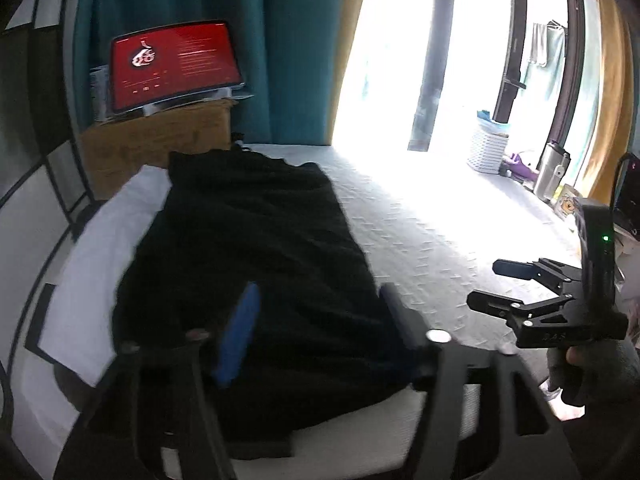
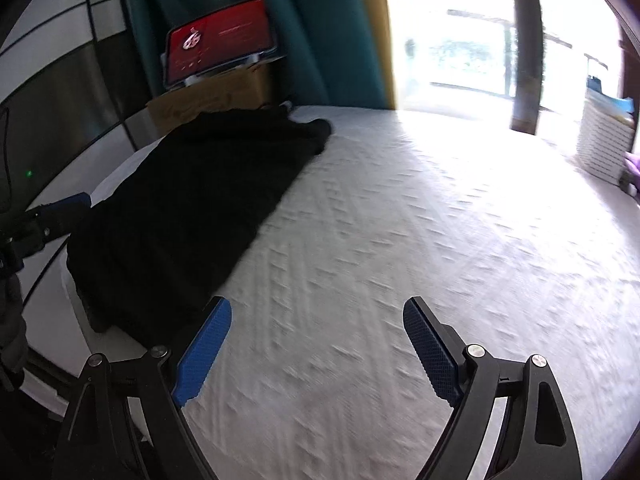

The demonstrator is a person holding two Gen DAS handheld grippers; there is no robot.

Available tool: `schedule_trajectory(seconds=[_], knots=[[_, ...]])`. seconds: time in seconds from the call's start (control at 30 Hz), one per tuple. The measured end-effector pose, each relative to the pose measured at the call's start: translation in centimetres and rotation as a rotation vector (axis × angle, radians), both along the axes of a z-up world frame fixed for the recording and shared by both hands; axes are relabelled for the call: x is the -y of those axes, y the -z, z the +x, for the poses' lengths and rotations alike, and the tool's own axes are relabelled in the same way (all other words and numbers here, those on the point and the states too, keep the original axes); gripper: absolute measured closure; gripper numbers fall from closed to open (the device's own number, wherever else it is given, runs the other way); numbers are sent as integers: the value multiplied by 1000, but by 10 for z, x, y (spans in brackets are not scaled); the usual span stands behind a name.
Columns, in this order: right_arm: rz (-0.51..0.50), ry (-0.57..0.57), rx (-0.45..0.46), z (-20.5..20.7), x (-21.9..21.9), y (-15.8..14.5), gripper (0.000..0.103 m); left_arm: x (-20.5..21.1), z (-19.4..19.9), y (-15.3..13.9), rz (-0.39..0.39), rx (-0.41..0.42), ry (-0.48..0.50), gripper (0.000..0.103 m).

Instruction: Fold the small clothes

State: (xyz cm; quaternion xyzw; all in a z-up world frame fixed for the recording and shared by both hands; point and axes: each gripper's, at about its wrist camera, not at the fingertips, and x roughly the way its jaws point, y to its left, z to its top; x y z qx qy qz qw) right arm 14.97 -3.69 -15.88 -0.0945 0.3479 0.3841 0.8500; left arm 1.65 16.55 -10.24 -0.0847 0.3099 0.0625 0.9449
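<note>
A black garment (image 1: 248, 264) lies folded in a long strip on the left side of a white mattress (image 1: 420, 232). It also shows in the right wrist view (image 2: 188, 208). My left gripper (image 1: 320, 308) is open and empty, hovering over the garment's near end. My right gripper (image 2: 316, 344) is open and empty above bare mattress (image 2: 400, 240), just right of the garment's near corner. The right gripper also shows at the right of the left wrist view (image 1: 492, 286), apart from the cloth.
A tablet with a red screen (image 1: 172, 64) stands on a cardboard box (image 1: 156, 148) at the mattress's far left. Teal curtains (image 1: 280, 48) and a bright window are behind. A white basket (image 1: 488, 148) and a steel bottle (image 1: 550, 170) stand at the far right.
</note>
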Motion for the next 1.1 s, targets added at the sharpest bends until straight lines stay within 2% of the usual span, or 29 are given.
schedule_trajectory(seconds=[0.17,0.23,0.37,0.53,0.73,0.97,1.1], knots=[[-11,65,33,0,41,-9,14,27,13,2,-1,7,42,30],[-8,89,42,2,51,-13,14,37,17,3,13,9,45,20],[-7,144,76,1,78,-22,14,55,26,0,3,37,65,19],[-11,215,112,-2,103,-39,14,77,33,-4,36,60,77,14],[18,307,201,-12,140,-70,14,98,33,-26,63,147,80,12],[44,396,324,-29,165,-110,14,117,25,-53,139,234,73,12],[60,450,376,-39,171,-133,14,113,16,-73,121,316,51,10]])
